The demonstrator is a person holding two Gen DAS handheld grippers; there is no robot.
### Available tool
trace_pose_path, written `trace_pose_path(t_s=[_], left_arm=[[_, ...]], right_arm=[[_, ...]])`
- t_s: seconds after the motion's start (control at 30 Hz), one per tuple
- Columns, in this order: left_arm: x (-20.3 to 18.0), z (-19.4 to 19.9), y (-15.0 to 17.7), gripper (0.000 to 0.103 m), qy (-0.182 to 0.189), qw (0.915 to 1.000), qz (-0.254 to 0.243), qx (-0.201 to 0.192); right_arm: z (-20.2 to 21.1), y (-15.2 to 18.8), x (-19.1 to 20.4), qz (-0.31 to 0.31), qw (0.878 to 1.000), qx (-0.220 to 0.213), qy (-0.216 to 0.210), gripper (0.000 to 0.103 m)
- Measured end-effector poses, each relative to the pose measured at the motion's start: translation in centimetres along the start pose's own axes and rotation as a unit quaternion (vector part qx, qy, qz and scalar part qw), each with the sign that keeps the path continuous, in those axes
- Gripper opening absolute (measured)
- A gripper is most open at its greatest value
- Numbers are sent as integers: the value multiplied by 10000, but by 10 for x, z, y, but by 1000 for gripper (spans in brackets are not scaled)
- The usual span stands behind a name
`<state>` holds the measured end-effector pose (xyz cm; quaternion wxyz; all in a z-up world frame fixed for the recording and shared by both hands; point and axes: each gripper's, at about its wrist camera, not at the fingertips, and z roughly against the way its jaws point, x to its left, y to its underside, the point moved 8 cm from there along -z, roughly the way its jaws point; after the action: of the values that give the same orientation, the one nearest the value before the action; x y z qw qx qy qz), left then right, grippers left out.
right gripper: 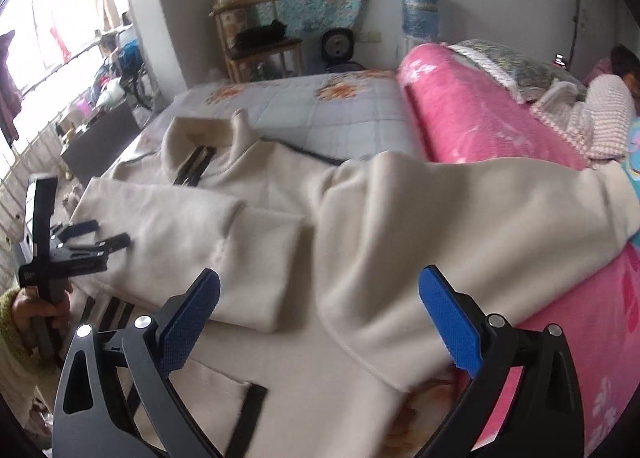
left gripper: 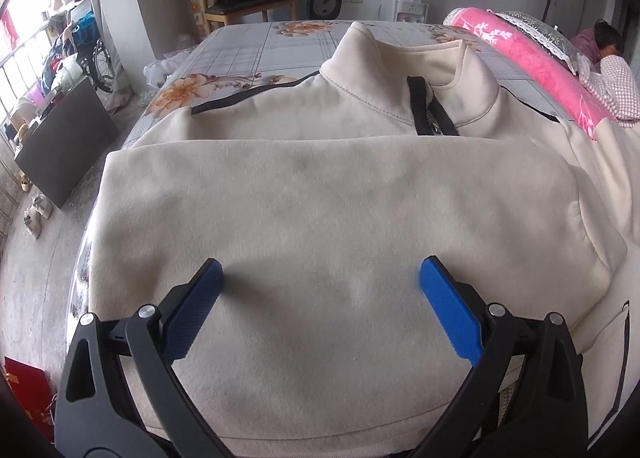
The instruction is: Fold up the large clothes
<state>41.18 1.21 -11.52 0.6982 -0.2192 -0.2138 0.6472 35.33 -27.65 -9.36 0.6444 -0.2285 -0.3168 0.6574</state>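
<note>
A cream zip-neck sweatshirt (left gripper: 320, 194) lies face up across the bed (left gripper: 256, 46), its collar toward the far edge and its hem at the near edge. One sleeve (left gripper: 340, 178) is already laid flat across the chest, cuff end toward the side where the rolled pink blanket (left gripper: 532, 58) lies. The other sleeve (right gripper: 460, 210) is draped loosely on that same side, bunched and partly over the blanket, not yet flat. The left gripper (left gripper: 320, 278) hovers over the lower body of the garment with its jaws wide and nothing between them. The right gripper (right gripper: 320, 282) is also spread wide and empty above the loose sleeve and hem; in its view the left gripper (right gripper: 100, 234) appears near the bed's other side edge, held by a hand in a green cuff. The step in hand looks like the sleeve fold, one side done and the second only half placed. The next move likely calls for pinching the loose sleeve near its cuff, drawing it inward across the chest and smoothing it, then taking both hem corners to fold the body toward the collar; thick fleece may spring back, so a firm, flat lay matters
</note>
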Motion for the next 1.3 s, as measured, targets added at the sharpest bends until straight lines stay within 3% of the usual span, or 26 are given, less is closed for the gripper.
trace_pose_path(t_s=[0.13,0.3,0.5,0.63,0.7,0.87,1.1,1.2,1.3], left_arm=[[0,0,0,96,-20,10000,20,-9],[0,0,0,96,-21,10000,31,-17],[0,1,1,96,-18,10000,38,-20],[0,1,0,96,6,10000,42,-26],[0,2,1,96,13,10000,46,-29],[0,2,1,96,10,10000,46,-29],[0,2,1,96,12,10000,46,-30],[0,2,1,96,13,10000,48,-31],[1,2,1,96,18,10000,48,-31]], right_arm=[[16,-9,-101,-1072,9926,-55,569,97],[8,-3,-210,-2217,9668,21,1268,96],[-5,-6,-277,-3418,9283,-402,1406,96],[-29,-10,-300,-3568,9149,-272,1868,95],[-31,-12,-313,-3755,9039,-412,2006,94],[-23,-9,-334,-4455,8726,-926,1775,93],[-10,1,-336,-4797,8396,-1303,2192,77],[-14,6,-339,-4847,8369,-1080,2301,74],[-19,8,-339,-4754,8421,-850,2400,61]])
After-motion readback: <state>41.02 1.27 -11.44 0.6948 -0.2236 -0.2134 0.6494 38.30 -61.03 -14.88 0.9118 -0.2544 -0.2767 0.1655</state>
